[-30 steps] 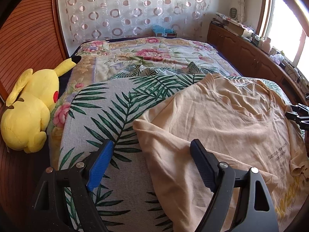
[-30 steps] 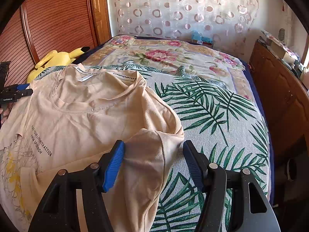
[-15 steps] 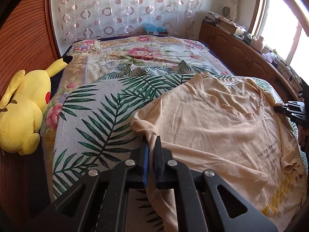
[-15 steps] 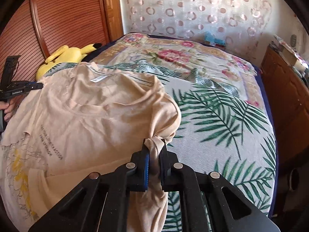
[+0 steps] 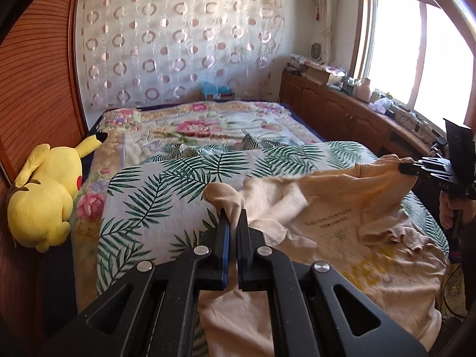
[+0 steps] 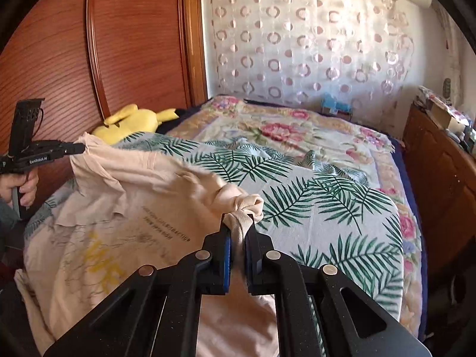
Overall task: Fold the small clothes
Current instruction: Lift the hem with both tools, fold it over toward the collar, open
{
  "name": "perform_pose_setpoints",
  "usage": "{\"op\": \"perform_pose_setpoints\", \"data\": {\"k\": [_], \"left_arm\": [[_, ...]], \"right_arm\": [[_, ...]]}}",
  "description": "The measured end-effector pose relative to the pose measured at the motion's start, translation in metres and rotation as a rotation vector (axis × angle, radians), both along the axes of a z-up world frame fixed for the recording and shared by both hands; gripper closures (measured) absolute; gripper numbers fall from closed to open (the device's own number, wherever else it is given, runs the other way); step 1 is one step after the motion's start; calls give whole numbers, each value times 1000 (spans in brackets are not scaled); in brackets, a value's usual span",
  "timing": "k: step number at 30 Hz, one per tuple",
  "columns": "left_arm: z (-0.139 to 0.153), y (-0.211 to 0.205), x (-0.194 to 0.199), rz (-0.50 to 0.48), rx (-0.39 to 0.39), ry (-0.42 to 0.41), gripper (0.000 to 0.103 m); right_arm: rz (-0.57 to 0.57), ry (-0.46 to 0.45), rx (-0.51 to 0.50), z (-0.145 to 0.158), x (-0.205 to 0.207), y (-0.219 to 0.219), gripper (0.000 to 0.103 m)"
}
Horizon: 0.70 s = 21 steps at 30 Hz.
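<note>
Fabric bunches at both ends as a peach T-shirt (image 5: 351,223) with small black lettering and a cracked yellow print hangs crumpled over a palm-leaf bedspread (image 5: 166,187). The left gripper (image 5: 233,217) and the right gripper (image 6: 238,223) are each clamped tight on a gathered sleeve, lifting the top edge off the bed.

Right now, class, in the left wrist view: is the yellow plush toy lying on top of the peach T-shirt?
No: the yellow plush toy lies at the bed's left edge by the wooden panel, well apart from the peach T-shirt.
</note>
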<state>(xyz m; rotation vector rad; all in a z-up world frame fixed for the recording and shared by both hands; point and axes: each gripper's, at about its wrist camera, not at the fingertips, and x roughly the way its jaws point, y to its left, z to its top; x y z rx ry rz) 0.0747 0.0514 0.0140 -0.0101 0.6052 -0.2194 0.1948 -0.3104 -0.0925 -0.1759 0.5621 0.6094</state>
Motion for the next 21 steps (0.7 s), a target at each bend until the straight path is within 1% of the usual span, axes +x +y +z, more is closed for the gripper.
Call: {"op": "perform_pose_setpoints", "data": {"k": [3, 6, 9, 13, 16, 17, 19, 21], "left_arm": [[-1, 3, -31, -2, -3, -16, 99], [-4, 7, -59, -2, -10, -13, 99], [2, 7, -76, -11, -3, -13, 99], [19, 8, -95, -29, 20, -55, 99], [22, 7, -109, -41, 28, -64, 99], [20, 6, -114, -43, 34, -64, 99], [9, 6, -122, -37, 48, -53, 99], [-8, 10, -122, -22, 40, -39, 98]], "right_arm": [[-13, -19, 23, -1, -33, -19, 96], [-22, -22, 36, -6, -58, -36, 96], [-28, -10, 38, -12, -86, -53, 96], [-32, -26, 34, 0, -112, -62, 96], [-27, -24, 38, 7, -129, -65, 96], [-25, -27, 23, 7, -133, -68, 96], [-54, -39, -18, 4, -139, -67, 96], [-81, -18, -19, -8, -142, -71, 96]]}}
